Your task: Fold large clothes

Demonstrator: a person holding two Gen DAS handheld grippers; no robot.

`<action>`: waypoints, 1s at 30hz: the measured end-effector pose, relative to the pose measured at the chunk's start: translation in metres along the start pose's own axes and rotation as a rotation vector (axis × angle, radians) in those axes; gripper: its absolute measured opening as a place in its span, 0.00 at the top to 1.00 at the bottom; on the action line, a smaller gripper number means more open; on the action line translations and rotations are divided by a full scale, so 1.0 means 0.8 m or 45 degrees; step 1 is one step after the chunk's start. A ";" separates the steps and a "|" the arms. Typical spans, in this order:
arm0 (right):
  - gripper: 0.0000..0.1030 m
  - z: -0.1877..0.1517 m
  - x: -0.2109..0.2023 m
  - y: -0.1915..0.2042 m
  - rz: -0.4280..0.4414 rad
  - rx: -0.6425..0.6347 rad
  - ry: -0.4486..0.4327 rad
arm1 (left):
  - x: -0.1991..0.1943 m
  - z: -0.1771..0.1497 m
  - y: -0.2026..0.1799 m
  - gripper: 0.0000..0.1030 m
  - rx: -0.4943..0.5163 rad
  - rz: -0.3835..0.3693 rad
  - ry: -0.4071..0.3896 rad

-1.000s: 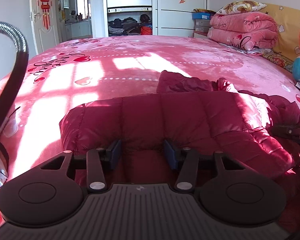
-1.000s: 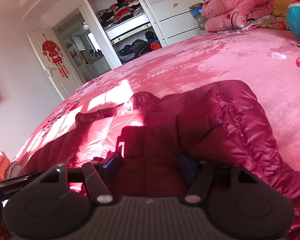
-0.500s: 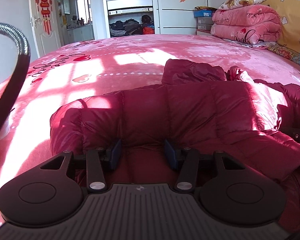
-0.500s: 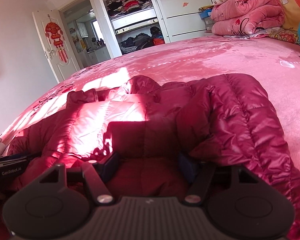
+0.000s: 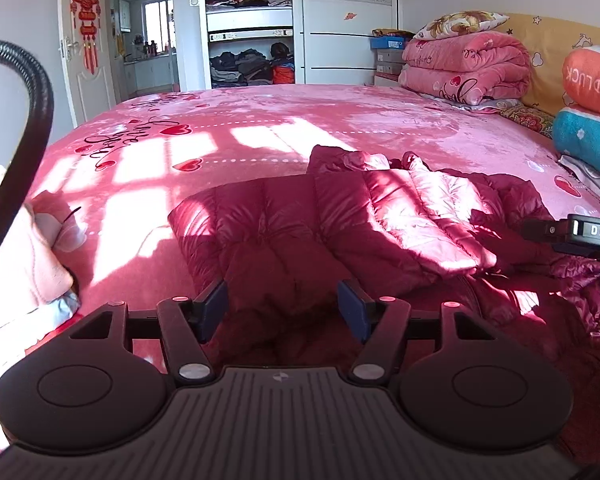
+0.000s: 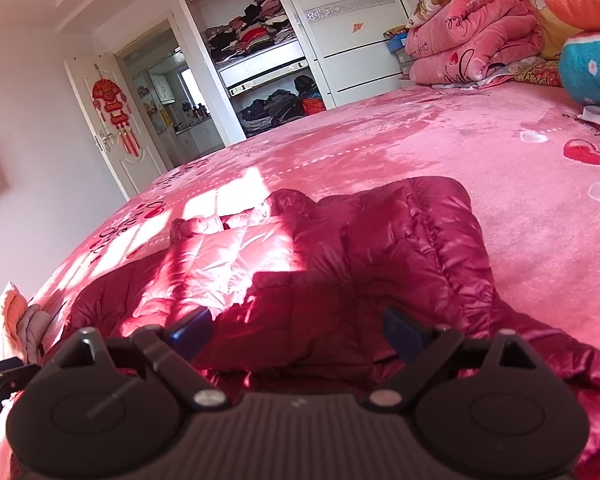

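Dark red puffer jacket (image 5: 320, 236) lying on the pink bed (image 5: 228, 136), near its front edge, already doubled over into a thick bundle. Left hand-held gripper (image 5: 282, 310) low over the near fold, jaws opening, fabric between the pads but not pinched. Right hand-held gripper (image 6: 296, 332) likewise over the jacket's other end, jaws opening wide, cloth beneath and between, nothing clamped. Judged from the layers: one fold laid down and being let go. Still loose and lumpy, far edge and hood area bunched; likely another fold and some smoothing left.
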State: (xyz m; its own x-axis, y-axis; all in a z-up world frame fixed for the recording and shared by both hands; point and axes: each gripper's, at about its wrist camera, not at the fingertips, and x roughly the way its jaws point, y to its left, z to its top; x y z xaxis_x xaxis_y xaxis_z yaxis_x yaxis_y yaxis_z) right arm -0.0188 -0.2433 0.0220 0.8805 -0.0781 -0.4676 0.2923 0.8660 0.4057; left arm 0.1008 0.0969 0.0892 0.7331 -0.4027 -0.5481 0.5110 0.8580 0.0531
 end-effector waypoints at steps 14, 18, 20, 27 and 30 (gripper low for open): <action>0.11 -0.034 -0.120 0.011 -0.047 0.019 0.003 | -0.140 -0.088 0.037 0.03 -0.093 -0.047 0.147; 0.11 -0.038 -0.155 0.012 -0.079 -0.001 -0.008 | -0.163 -0.106 0.050 0.03 -0.140 -0.080 0.205; 0.11 -0.037 -0.176 0.012 -0.100 -0.010 -0.024 | -0.172 -0.114 0.058 0.03 -0.156 -0.099 0.222; 0.11 -0.040 -0.272 -0.030 -0.190 0.027 -0.065 | -0.200 -0.136 0.086 0.03 -0.239 -0.132 0.255; 0.11 -0.048 -0.298 -0.058 -0.235 0.051 -0.023 | -0.212 -0.149 0.090 0.03 -0.240 -0.134 0.249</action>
State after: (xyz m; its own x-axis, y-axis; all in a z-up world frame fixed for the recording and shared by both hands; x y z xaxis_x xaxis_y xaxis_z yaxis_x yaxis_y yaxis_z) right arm -0.2566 -0.2456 0.0844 0.8173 -0.2428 -0.5226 0.4635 0.8158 0.3459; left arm -0.0406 0.2648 0.0866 0.5705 -0.4392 -0.6940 0.4741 0.8661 -0.1585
